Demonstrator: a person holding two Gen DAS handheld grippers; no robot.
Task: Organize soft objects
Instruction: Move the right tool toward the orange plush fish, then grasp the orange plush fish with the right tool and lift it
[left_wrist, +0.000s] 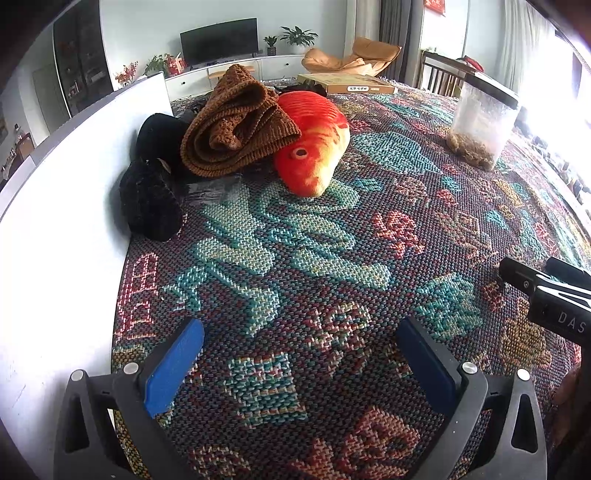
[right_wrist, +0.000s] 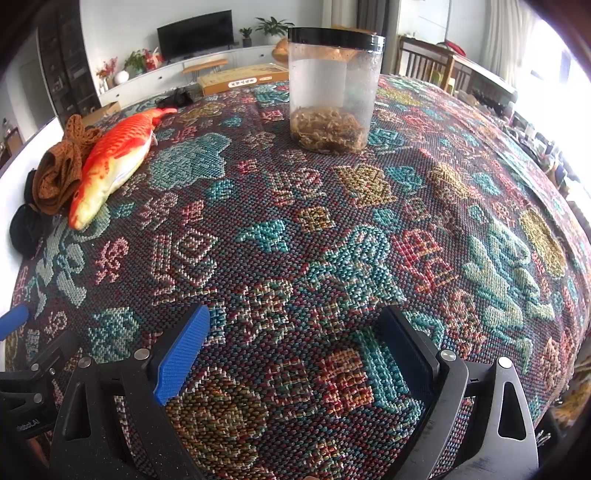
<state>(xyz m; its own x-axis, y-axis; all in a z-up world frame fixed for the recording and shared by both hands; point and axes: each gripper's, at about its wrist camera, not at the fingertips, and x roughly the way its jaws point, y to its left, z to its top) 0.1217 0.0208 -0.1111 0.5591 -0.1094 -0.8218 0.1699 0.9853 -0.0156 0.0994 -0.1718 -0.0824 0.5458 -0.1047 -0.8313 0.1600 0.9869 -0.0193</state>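
Note:
A red-orange plush fish (left_wrist: 316, 142) (right_wrist: 110, 162) lies on the patterned tablecloth (left_wrist: 314, 277) at the far left, against a white board (left_wrist: 66, 206). A folded brown knitted cloth (left_wrist: 236, 127) (right_wrist: 59, 173) leans on the fish. Two black fuzzy soft items (left_wrist: 149, 201) (right_wrist: 27, 229) sit beside the board. My left gripper (left_wrist: 299, 360) hovers low over the cloth, open and empty, well short of the pile. My right gripper (right_wrist: 295, 350) is open and empty too, over the cloth (right_wrist: 332, 240) in front of the jar.
A clear plastic jar (right_wrist: 334, 88) (left_wrist: 480, 122) with a black lid and brown material inside stands at mid-table. A flat cardboard box (left_wrist: 347, 84) (right_wrist: 242, 79) lies at the far edge. The right gripper's body (left_wrist: 550, 295) shows at the left view's right side.

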